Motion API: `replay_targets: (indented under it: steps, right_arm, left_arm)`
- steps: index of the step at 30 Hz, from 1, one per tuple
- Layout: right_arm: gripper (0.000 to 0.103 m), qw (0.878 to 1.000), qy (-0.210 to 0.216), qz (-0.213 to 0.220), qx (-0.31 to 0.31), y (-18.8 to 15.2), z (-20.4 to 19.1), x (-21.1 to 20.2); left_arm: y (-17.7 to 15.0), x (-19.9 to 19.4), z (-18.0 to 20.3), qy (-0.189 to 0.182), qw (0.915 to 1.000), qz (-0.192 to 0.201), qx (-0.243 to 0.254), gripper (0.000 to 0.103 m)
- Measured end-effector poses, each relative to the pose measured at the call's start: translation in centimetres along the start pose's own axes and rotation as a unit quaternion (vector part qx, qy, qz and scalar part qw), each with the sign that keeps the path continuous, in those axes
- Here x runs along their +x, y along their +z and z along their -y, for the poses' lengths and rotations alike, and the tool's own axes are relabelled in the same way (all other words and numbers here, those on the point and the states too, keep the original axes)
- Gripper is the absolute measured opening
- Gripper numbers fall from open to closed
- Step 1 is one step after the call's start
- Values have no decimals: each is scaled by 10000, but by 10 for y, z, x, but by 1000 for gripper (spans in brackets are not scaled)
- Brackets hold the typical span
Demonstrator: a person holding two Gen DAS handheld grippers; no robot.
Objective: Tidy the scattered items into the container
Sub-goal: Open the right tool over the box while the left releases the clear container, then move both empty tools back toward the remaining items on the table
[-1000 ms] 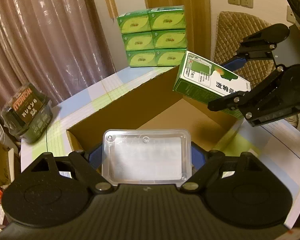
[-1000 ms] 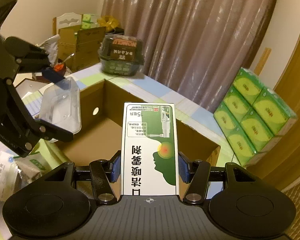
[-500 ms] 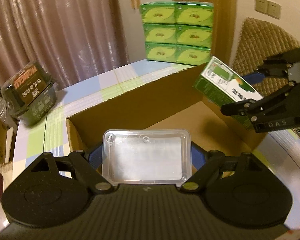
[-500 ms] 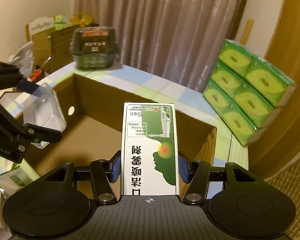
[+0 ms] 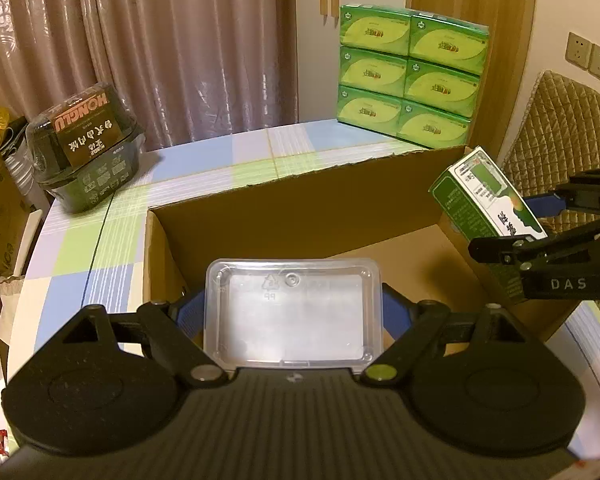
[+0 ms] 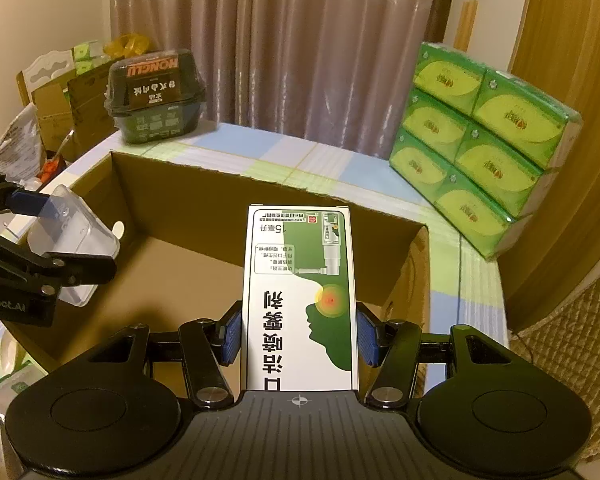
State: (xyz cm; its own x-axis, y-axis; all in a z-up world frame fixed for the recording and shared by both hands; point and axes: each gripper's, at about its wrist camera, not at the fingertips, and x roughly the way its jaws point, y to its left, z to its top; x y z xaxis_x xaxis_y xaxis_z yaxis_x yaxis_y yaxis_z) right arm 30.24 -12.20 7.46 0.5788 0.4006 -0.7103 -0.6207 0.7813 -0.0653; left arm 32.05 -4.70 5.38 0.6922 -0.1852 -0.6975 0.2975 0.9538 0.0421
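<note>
An open brown cardboard box (image 5: 284, 216) sits on the checked tablecloth; it also shows in the right wrist view (image 6: 204, 192). My left gripper (image 5: 292, 316) is shut on a clear plastic container (image 5: 292, 312), held over the box's near left side; the container also shows in the right wrist view (image 6: 72, 236). My right gripper (image 6: 299, 332) is shut on a green and white spray carton (image 6: 300, 300), held over the box's right edge; the carton also shows in the left wrist view (image 5: 488, 204).
A stack of green tissue packs (image 5: 408, 76) stands behind the box at the right. A dark lidded food tub (image 5: 86, 140) sits at the table's far left. Curtains hang behind. A quilted chair (image 5: 560, 128) is at the right. Bags and cartons (image 6: 32, 136) lie left of the table.
Both grippers have pulled back and swung with their loads. The spray carton has moved from over the box's middle toward its right edge. Both grips are unchanged.
</note>
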Motion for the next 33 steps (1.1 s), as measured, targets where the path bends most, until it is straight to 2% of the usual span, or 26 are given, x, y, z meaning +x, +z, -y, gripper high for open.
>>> replay_targets:
  steps: [3, 5, 7, 19, 26, 33]
  right_arm:
    - [54, 10000, 21, 50, 72, 0, 1, 2]
    - [59, 9999, 22, 37, 120, 0, 1, 4]
    - [61, 9999, 2, 74, 115, -1, 1, 3]
    - [61, 9995, -35, 264, 173, -10, -2, -18]
    - [61, 9988, -86, 451, 179, -15, -10, -44]
    - [64, 9969, -60, 754, 233, -37, -30, -87]
  left_arm:
    - [0, 3, -1, -42, 9999, -78, -73, 84]
    - [-2, 5, -2, -18, 9999, -88, -84, 86]
    - [-4, 4, -2, 52, 10000, -73, -29, 86]
    - [-12, -6, -7, 65, 9999, -78, -42, 86]
    - [-18, -22, -10, 91, 9999, -58, -79, 86]
    - [-29, -54, -8, 68, 9999, 34, -117, 86]
